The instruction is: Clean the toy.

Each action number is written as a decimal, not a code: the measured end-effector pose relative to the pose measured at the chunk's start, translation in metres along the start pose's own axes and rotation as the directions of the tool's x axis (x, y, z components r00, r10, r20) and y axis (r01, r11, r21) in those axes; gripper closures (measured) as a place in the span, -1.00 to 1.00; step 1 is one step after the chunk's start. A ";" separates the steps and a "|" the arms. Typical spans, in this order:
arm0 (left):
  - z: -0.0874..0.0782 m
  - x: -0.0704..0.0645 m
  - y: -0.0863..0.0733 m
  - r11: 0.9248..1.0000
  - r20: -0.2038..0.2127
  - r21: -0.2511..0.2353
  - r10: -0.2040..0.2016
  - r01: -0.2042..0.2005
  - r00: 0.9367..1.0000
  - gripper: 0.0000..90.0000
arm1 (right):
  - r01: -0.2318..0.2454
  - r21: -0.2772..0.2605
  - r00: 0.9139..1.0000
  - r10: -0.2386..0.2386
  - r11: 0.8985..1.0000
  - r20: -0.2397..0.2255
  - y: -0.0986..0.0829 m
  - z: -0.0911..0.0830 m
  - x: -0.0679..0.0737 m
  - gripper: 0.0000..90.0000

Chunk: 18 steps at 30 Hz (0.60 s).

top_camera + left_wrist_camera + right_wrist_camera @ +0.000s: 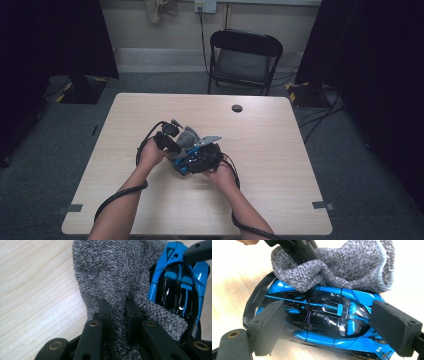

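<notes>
One blue and black toy car (pixel 324 320) is being held near the middle of the wooden table (pixel 280 150), a little toward the person's side, and one grey terry cloth (pixel 112 272) is being pressed against its upper side. No container is being used here; the cloth is only lying bunched over one long edge of the car. The car is being gripped by the right gripper (pixel 332 327): its two padded jaws are standing wide apart, one pad touching each end of the car body. The cloth is being pinched by the left gripper (pixel 117 312), whose jaws are nearly closed, with a fold of the fabric squeezed between them. In the high view, the two grippers are being kept just beside each other, each one being held by one hand, and one cable is trailing from each toward the table's near edge.
</notes>
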State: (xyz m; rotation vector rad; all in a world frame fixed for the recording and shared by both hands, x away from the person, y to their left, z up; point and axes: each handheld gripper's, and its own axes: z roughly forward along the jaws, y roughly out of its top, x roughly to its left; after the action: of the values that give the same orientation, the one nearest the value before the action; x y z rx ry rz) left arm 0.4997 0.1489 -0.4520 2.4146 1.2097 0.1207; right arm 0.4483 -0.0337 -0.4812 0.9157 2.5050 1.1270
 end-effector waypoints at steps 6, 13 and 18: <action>-0.004 0.002 -0.005 1.000 0.000 0.002 -0.003 0.003 1.000 0.74 | 0.000 0.001 1.000 0.000 1.000 0.000 0.000 0.000 0.000 -0.71; -0.007 0.005 -0.011 1.000 0.008 0.000 -0.015 0.015 1.000 0.74 | 0.000 0.004 1.000 0.000 1.000 0.001 0.000 0.000 0.000 -0.71; -0.011 0.007 -0.018 1.000 0.009 -0.006 -0.020 0.020 1.000 0.74 | -0.004 0.000 1.000 0.004 1.000 0.002 0.000 0.000 0.001 -0.71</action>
State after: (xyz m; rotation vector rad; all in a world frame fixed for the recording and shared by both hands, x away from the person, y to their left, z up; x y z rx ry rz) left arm 0.4878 0.1672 -0.4502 2.3944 1.2271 0.1072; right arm 0.4477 -0.0335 -0.4813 0.9222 2.5023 1.1274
